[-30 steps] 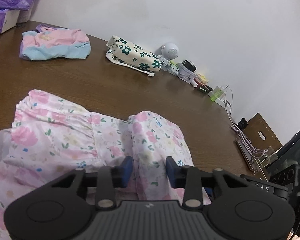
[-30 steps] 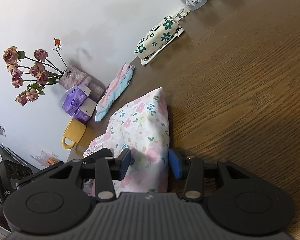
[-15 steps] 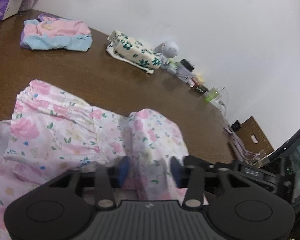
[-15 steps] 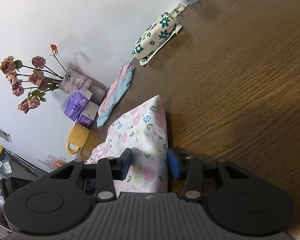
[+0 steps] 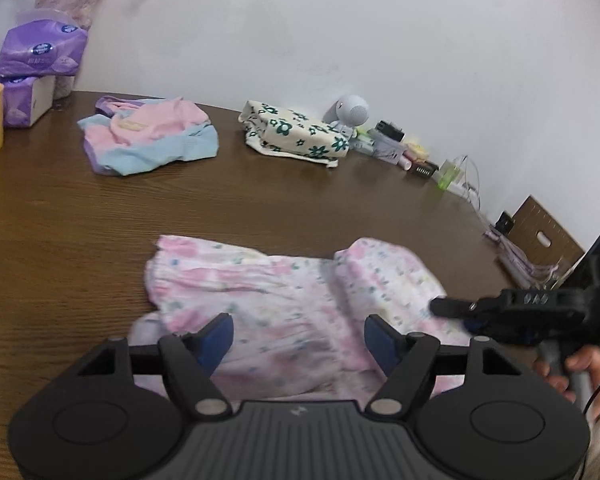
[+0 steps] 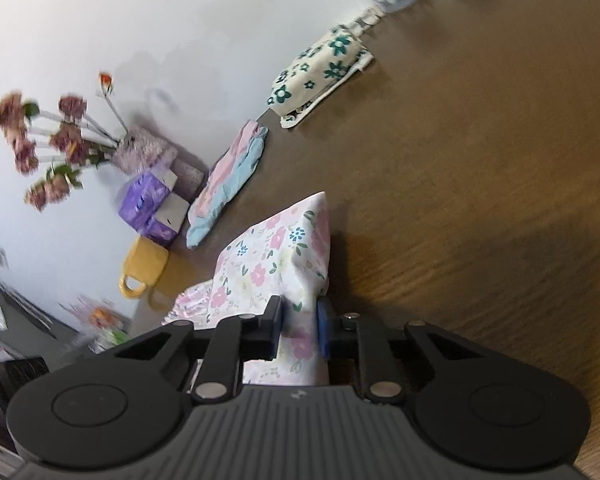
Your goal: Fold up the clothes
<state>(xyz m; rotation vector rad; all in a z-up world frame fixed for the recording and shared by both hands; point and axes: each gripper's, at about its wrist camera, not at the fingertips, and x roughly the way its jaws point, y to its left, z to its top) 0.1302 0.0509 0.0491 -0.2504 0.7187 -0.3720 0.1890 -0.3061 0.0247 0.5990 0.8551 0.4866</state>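
A pink floral garment (image 5: 284, 300) lies rumpled on the brown table, partly folded over on its right side. My left gripper (image 5: 299, 338) hovers open over its near edge, with cloth below the blue pads and nothing pinched. My right gripper (image 6: 299, 326) is shut on a raised fold of the floral garment (image 6: 276, 256), which stands up like a tent. That right gripper (image 5: 452, 312) also shows from the side at the cloth's right edge in the left wrist view, with a hand (image 5: 572, 368) on its handle.
A folded pink and blue garment (image 5: 148, 140) and a green-flowered pouch (image 5: 296, 134) lie at the back of the table (image 5: 60, 240). Purple tissue packs (image 5: 36, 60), a yellow mug (image 6: 144, 268), a flower vase (image 6: 140, 152), a white speaker (image 5: 350, 112) and cables (image 5: 516, 256) line the edges.
My left gripper has opened wide, let go of the floral cloth and drawn back. The right gripper has closed on its fold and lifted it.
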